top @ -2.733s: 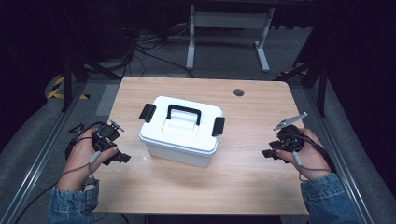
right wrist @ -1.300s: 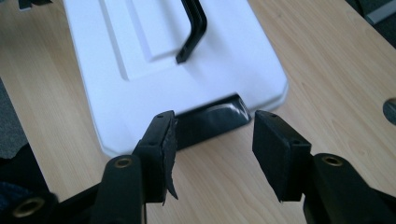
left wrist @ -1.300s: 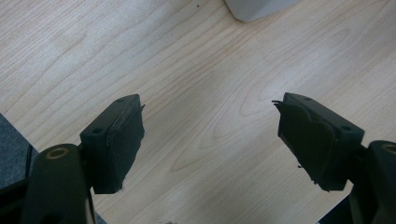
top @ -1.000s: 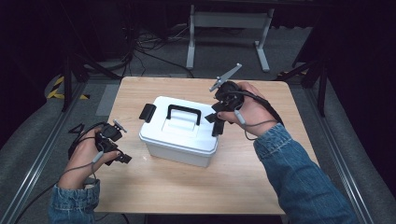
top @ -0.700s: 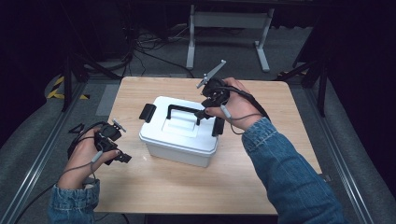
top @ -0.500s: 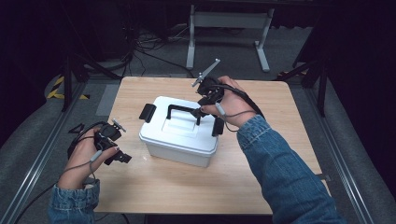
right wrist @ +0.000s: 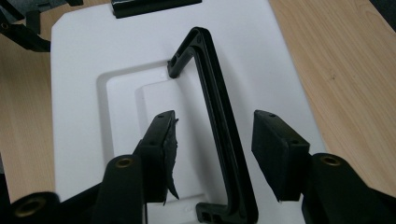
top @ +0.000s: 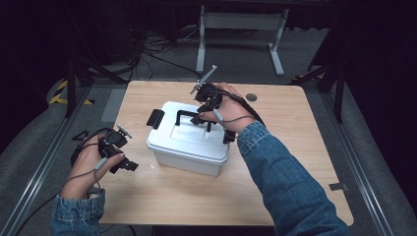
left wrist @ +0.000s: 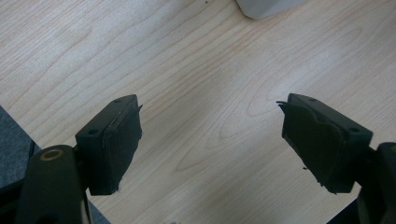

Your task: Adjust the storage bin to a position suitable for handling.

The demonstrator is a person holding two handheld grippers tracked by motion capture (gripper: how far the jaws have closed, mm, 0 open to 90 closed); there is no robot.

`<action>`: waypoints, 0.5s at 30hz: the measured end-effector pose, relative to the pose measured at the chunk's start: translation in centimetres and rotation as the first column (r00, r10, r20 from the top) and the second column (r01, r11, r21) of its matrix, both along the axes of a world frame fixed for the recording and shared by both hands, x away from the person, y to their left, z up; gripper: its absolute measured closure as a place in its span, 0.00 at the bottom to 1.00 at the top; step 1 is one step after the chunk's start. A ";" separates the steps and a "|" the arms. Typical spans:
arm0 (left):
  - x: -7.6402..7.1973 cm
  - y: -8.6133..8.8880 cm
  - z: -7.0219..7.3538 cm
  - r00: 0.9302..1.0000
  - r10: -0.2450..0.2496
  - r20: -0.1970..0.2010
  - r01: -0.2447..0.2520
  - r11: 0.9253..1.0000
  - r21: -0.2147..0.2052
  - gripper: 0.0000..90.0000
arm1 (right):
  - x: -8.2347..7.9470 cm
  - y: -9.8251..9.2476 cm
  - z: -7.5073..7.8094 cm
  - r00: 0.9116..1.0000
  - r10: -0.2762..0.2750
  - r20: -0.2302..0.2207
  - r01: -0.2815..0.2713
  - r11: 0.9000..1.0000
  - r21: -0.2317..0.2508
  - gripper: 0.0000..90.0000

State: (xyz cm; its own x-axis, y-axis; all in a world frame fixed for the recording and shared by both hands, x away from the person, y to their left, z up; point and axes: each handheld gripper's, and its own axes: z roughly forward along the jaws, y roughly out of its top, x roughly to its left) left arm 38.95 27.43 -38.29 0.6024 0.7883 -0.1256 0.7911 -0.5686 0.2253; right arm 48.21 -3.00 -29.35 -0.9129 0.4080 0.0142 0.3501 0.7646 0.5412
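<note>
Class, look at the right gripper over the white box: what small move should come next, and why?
Probably shut the right gripper on the black handle. Its jaws have just been closing a little, yet the pads stand apart on either side of the raised handle without pressing on it, above the white box. The left gripper is open over bare table, so the lift likely falls to the right.

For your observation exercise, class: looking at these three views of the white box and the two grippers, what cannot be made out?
- Box contents: the white lid covers them in the high view.
- Right-hand latch: mostly behind the person's sleeve, high view.
- Black handle: its near end is cut off by the bottom edge, right gripper view.
- White box: just a corner inside the top edge, left gripper view.
</note>
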 end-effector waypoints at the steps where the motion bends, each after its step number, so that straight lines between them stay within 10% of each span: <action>1: 0.0 0.0 -0.1 1.000 -0.004 0.005 0.004 1.000 0.000 0.23 | 0.0 0.1 -0.1 1.000 0.001 0.000 -0.001 1.000 0.000 0.57; 15: 0.0 -0.1 -0.2 1.000 -0.001 0.001 0.001 1.000 -0.006 0.23 | 0.0 1.6 -0.6 0.999 0.044 0.027 -0.042 0.996 -0.075 0.81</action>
State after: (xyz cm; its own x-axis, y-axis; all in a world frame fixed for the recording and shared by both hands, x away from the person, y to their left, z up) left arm 38.96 27.33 -38.51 0.6036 0.7867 -0.1294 0.7901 -0.5684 0.2295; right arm 48.19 -1.36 -29.96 -0.9292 0.3671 -0.0415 0.3009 0.8172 0.4915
